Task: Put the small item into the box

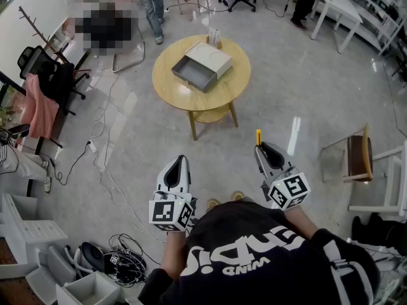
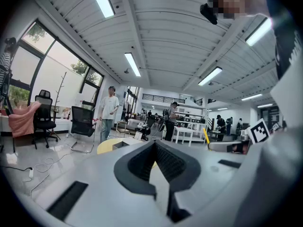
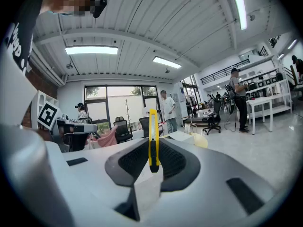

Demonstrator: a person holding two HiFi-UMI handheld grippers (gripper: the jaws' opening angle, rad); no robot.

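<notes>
A round wooden table [image 1: 170,61] stands a few steps ahead, carrying a grey box [image 1: 193,74] whose open tray is slid out from under a white lid. Both grippers are held up in front of my chest, far short of the table. My right gripper [image 1: 259,147] is shut on a slim yellow utility knife [image 1: 258,136], which pokes out past the fingertips. In the right gripper view the knife [image 3: 152,135] stands upright between the pads of the gripper [image 3: 152,161]. My left gripper [image 1: 180,160] is shut with nothing in it; in the left gripper view [image 2: 154,146] the pads meet at the tip.
A small card stand [image 1: 214,37] sits at the table's far edge. Cables [image 1: 95,146] trail over the floor at left, with white bins [image 1: 38,246] near my feet. A wooden chair [image 1: 359,155] stands at right. A person [image 1: 150,4] stands beyond the table.
</notes>
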